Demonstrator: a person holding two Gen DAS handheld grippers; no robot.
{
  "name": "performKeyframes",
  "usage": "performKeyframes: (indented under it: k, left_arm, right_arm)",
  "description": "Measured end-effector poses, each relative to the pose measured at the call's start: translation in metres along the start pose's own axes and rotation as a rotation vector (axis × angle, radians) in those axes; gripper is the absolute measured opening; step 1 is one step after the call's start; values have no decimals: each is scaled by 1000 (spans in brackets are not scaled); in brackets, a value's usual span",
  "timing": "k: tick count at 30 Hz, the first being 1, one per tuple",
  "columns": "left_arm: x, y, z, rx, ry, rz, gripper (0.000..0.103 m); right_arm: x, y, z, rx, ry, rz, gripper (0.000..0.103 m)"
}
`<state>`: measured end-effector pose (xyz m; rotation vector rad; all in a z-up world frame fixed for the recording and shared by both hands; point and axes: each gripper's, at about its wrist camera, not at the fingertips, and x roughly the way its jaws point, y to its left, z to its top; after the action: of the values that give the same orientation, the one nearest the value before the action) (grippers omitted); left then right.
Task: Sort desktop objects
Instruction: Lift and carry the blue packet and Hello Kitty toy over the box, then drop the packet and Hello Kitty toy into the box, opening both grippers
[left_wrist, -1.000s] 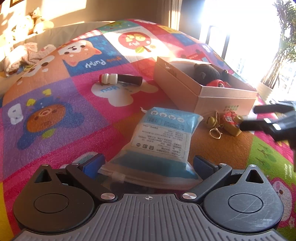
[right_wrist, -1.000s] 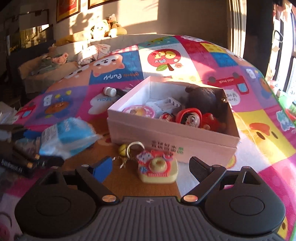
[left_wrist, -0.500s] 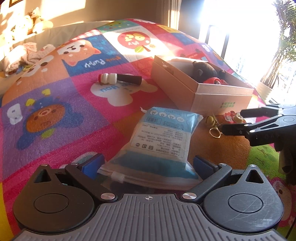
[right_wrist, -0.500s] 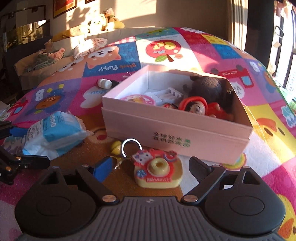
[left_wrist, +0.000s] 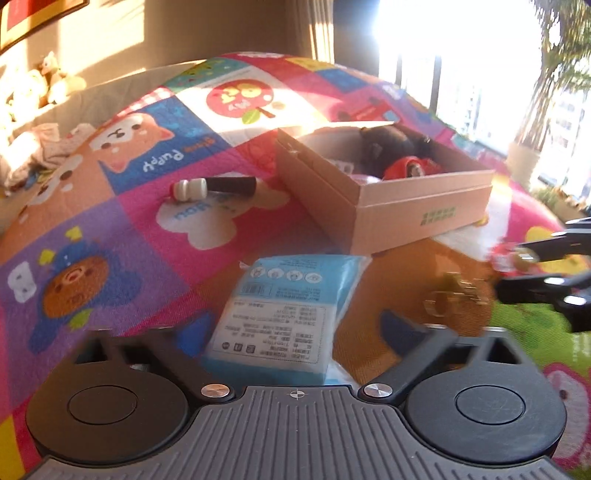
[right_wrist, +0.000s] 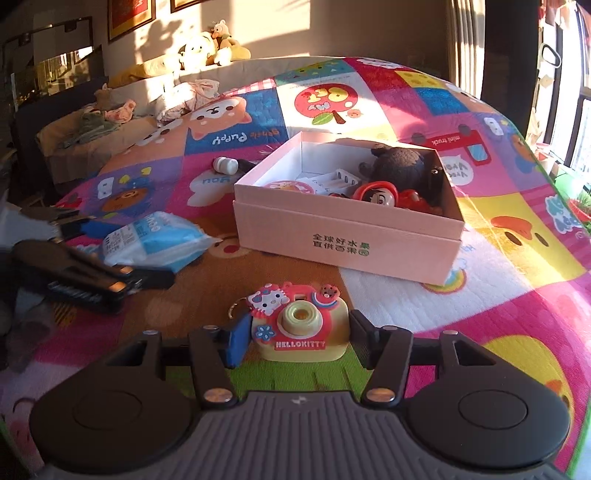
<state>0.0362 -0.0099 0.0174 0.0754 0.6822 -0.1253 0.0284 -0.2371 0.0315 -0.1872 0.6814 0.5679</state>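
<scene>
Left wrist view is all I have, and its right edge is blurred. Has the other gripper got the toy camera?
Observer: Yes. In the right wrist view the right gripper has both fingers touching the sides of the toy camera.
Reviewer: Where's its key ring?
Observer: The key ring peeks out at the camera's left, behind the blue finger.
Reviewer: Anything in the box I'm missing?
Observer: A round pink disc lies flat near the box front wall.
</scene>
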Motion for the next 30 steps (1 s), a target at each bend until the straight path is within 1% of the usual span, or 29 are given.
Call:
performKeyframes:
  k: [1, 4, 7, 9, 12, 15, 17, 19, 20, 22, 23, 25, 27, 28, 30]
  left_arm:
    - [1, -1, 0, -1, 10, 8, 64]
    - [-6, 1, -3, -8, 7, -16, 60]
    - [-23, -3, 2, 19, -30, -27, 60]
    - [-39, -10, 17, 47, -95, -50, 60]
    - [-57, -26, 50, 124, -214, -48, 60]
    - [-52, -42, 84, 185, -280, -47, 60]
    - [-35, -52, 105, 215, -294, -42, 60]
    - [-10, -62, 126, 212, -287, -36, 60]
    - [4, -65, 137, 192, -280, -31, 61]
    - [33, -66, 152, 137, -250, -18, 67]
    - [44, -64, 157, 118, -229, -29, 71]
    - [50, -58, 151, 93, -221, -59, 83]
    - [41, -50, 135, 88, -244, -66, 92]
    - [35, -45, 125, 82, -253, -56, 94]
    - [24, -33, 104, 68, -244, -48, 95]
  right_arm:
    - [-7, 0, -2, -5, -2, 3, 56]
    - [-32, -4, -4, -8, -24, 17, 56]
    - [-62, -9, 5, -14, -99, 8, 56]
    - [-84, -14, 15, -4, -171, 12, 56]
    - [-117, -21, 30, 13, -294, 10, 56]
    - [-140, -22, 38, 4, -388, -9, 56]
    - [-146, -23, 40, -13, -422, -29, 56]
    - [-145, -27, 43, -10, -422, -34, 56]
    - [-143, -30, 44, -6, -414, -37, 56]
    - [-135, -36, 46, 9, -388, -54, 56]
    - [-132, -39, 46, 17, -374, -65, 56]
    - [-127, -44, 46, 22, -352, -87, 56]
    - [-121, -50, 46, 21, -331, -107, 56]
    - [-117, -52, 47, 20, -319, -113, 56]
    - [-107, -56, 54, 25, -301, -116, 56]
